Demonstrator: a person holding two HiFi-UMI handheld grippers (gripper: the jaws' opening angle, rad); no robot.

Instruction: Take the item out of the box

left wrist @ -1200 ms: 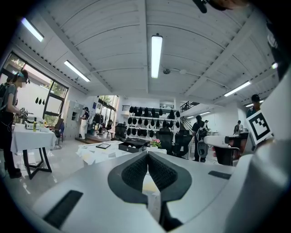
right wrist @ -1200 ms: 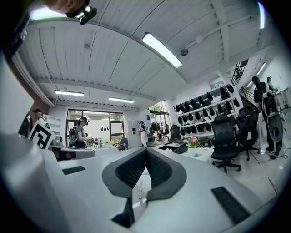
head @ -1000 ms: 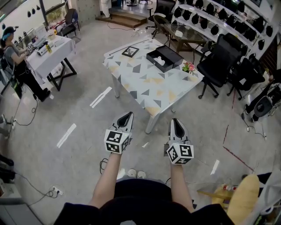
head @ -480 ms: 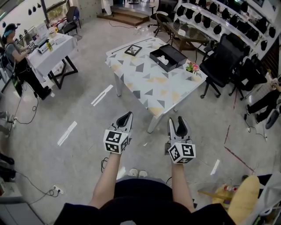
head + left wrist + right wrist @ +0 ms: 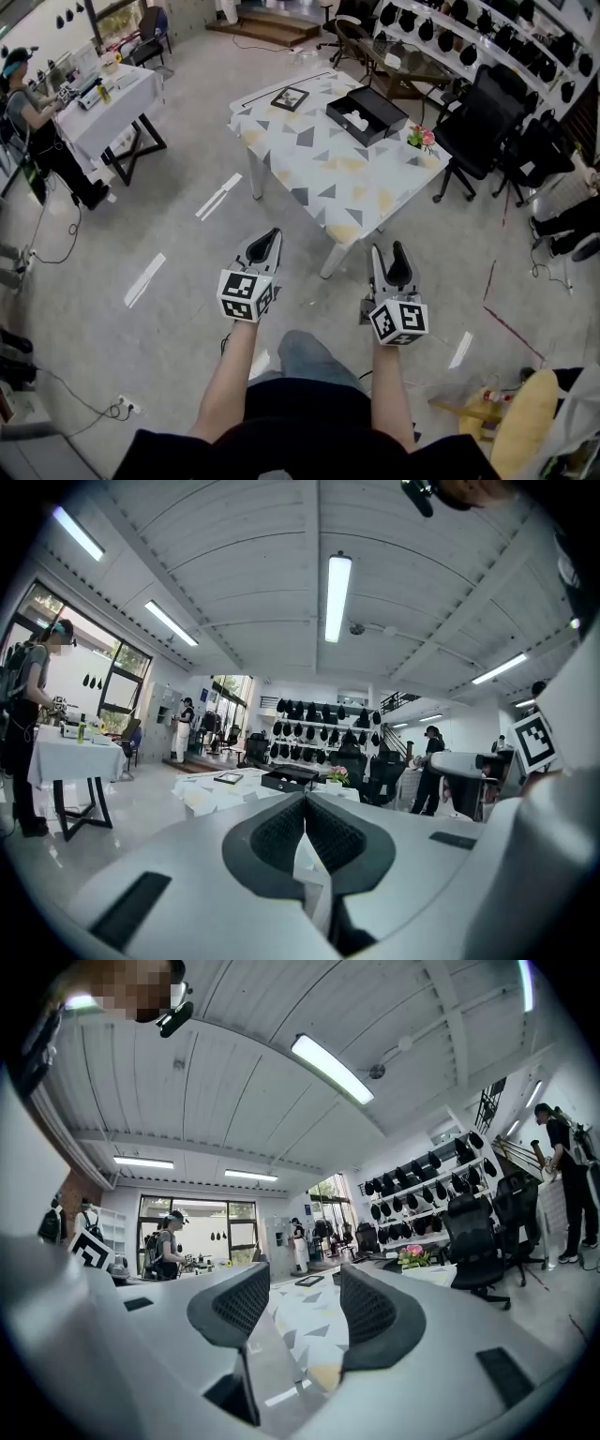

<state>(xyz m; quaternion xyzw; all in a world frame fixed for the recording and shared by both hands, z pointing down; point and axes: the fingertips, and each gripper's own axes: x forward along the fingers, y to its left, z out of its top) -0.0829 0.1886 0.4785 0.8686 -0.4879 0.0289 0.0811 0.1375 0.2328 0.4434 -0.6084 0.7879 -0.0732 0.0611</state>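
Observation:
A black open box [image 5: 367,114] stands on the far part of a table with a triangle pattern [image 5: 323,173], and a white item [image 5: 357,121] lies inside it. Both grippers hang in the air over the floor, short of the table's near corner. My left gripper [image 5: 269,236] is shut and holds nothing; in the left gripper view its pads [image 5: 281,832] meet and the box [image 5: 289,778] shows far ahead. My right gripper [image 5: 390,251] is opening, its jaws wide apart with nothing between them, and the table shows through the gap [image 5: 305,1302].
A black-framed flat piece [image 5: 290,98] and a small pink flower pot [image 5: 419,138] also sit on the table. Black office chairs [image 5: 478,131] stand to its right. A person [image 5: 28,122] works at a white table [image 5: 108,103] at the far left. Cables lie on the floor.
The right gripper's jaws have gone from shut to wide apart. The table has come nearer in the head view, and a knee now shows below the arms.

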